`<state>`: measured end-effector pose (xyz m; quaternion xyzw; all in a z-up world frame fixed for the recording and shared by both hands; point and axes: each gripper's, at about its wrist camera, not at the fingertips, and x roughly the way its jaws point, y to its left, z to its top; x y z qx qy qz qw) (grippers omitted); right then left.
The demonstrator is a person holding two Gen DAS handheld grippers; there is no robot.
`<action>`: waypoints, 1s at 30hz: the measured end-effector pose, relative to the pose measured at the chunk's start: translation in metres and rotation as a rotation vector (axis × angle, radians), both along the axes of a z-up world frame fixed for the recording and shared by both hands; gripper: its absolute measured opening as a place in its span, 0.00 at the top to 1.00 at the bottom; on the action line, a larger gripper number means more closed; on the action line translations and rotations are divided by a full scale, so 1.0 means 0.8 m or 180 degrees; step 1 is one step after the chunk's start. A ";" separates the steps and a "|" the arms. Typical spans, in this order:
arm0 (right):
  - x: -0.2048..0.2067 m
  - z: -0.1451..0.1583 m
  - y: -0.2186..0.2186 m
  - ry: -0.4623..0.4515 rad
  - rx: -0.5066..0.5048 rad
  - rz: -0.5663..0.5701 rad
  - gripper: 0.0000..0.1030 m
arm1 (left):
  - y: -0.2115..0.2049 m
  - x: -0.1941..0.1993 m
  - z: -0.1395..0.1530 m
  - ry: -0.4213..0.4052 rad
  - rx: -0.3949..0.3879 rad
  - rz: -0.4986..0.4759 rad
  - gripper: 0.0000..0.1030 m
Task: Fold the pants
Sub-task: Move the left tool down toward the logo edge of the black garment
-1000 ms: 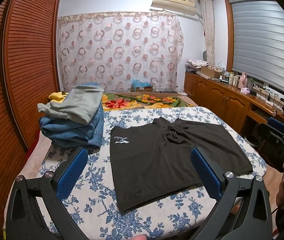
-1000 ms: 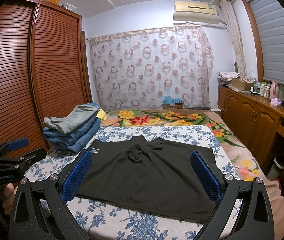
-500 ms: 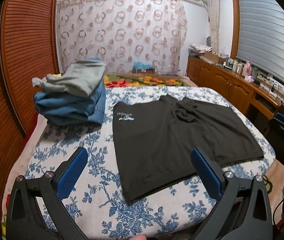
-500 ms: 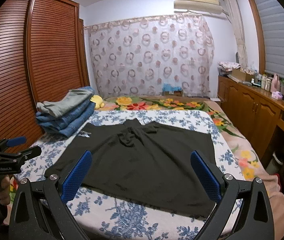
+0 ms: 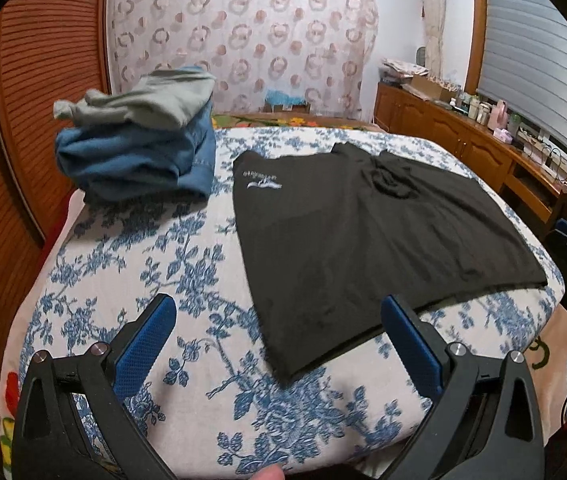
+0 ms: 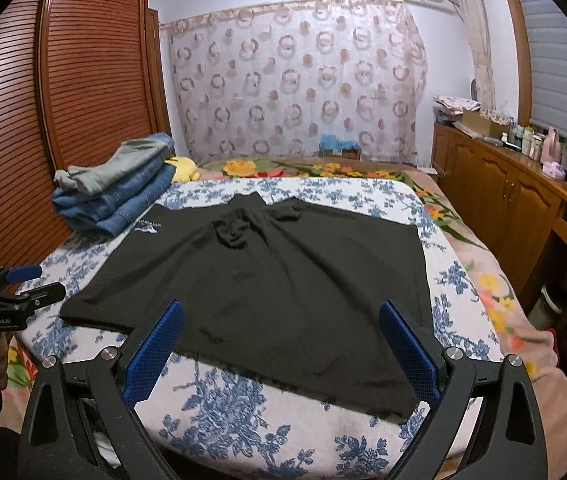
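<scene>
- Both tongs we hold spread wide and empty: the left tongs (image 5: pixel 277 332) hover above the near left corner of the pants, and the right tongs (image 6: pixel 281 336) hover above the near hem of the pants, touching no cloth.
- We see the bed (image 6: pixel 449 280), with its blue-flowered white cover, carrying the pants across its middle.
- Our black pants (image 6: pixel 275 280) lie flat and spread out, not yet folded, with a bunched crease at the far middle edge and a small white logo (image 5: pixel 261 181) at the far left corner.
- Left of the pants and just beside the logo corner sits a stack of folded clothes (image 5: pixel 139 148): blue denim below, a grey garment on top.
- Beyond the pants, past the far end of the flowered cover, we make out a strip of bright floral blanket (image 6: pixel 307 168).
- Right of the pants, well apart, runs a wooden counter (image 6: pixel 515 184) with bottles and boxes on it.
- Behind the stack, a small yellow soft thing (image 6: pixel 183 168) rests on the bed; we cannot tell what it is.
</scene>
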<state>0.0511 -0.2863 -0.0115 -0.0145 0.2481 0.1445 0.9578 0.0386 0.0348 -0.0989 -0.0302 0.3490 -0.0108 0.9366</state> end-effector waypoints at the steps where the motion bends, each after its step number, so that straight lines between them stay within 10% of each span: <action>1: 0.001 0.000 0.001 0.0012 -0.0013 -0.0002 0.05 | 0.003 0.000 -0.004 0.0020 -0.0016 -0.0004 0.00; 30: 0.002 -0.014 0.006 0.0180 -0.0127 0.0021 0.07 | 0.001 -0.002 -0.038 0.0178 -0.0249 -0.0400 0.85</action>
